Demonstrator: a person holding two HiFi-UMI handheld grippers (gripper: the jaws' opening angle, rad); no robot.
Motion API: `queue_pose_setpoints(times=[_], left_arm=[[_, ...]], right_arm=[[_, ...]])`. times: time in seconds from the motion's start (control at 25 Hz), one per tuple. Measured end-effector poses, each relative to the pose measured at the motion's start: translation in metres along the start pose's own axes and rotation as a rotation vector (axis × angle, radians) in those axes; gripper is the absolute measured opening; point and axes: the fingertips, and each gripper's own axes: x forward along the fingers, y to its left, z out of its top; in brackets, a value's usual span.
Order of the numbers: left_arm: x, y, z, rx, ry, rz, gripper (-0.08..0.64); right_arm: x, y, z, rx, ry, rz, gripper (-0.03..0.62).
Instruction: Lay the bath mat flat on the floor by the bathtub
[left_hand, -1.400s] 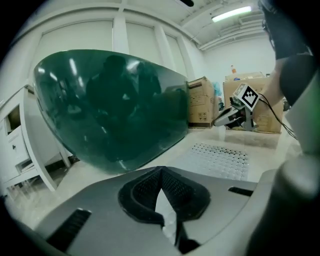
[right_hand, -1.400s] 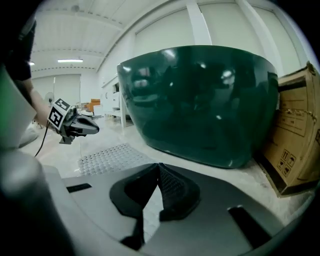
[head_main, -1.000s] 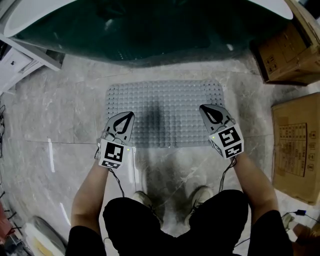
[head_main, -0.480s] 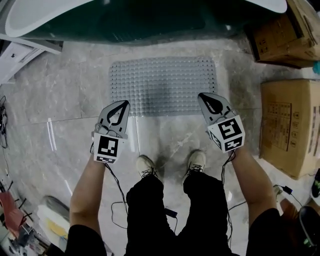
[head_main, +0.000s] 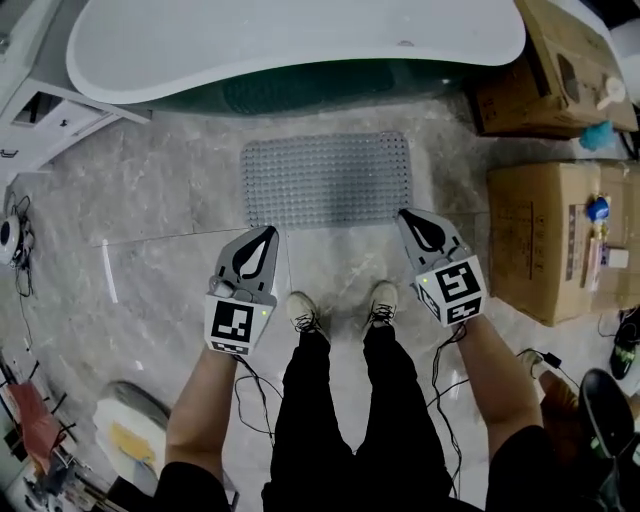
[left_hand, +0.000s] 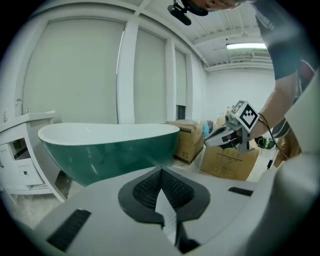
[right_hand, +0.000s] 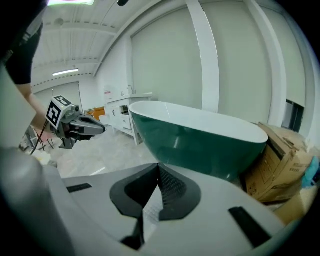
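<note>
Item: bath mat, grey, studded all over, rectangular with rounded corners. It lies flat on the marble-patterned floor with its long edge parallel to the bathtub, just beside the tub's base; a narrow strip of bare floor shows between them. No fold or lifted corner is visible. Bathtub: white rim and interior, dark green outer wall, standing along the far edge of the floor. Left hand-held gripper: jaws together with nothing between them, held up off the floor; in the head view its tip sits just short of the mat's near left corner, and it does not touch the mat. Right hand-held gripper: jaws likewise together and empty, raised, its tip at the mat's near right corner in the head view, also clear of the mat. Each gripper view looks across at the tub's green side, with the other gripper in the air to one side. Person: standing at the mat's near edge, dark trousers, two light shoes on bare floor between the grippers. Surroundings: cardboard boxes along the right edge of the floor, a white cabinet at the far left corner, and cables trailing from the grippers.
</note>
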Motion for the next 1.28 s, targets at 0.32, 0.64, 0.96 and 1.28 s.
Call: queue_pose_setpoints(times=[0.32,0.64,0.96,1.28], left_arm=[[-0.09,0.001,0.141,-0.101,-0.1,0.026,0.015],[-0.169,0.005,0.247,-0.11,-0.176,0.06,0.015],[-0.228,-0.008,0.31,-0.153,-0.262,0.044,0.015],[-0.25,-0.017,0.315,-0.131,-0.248,-0.025,0.015]], right_arm=[[-0.089,0.023,0.141,0.031,-0.114,-0.044,0.017],[-0.169,0.054,0.281,0.044,-0.29,-0.083,0.017],[-0.232,0.087,0.347,0.03,-0.39,-0.099,0.016],[-0.246,0.126,0.336,0.062,-0.329,-0.088,0.017]])
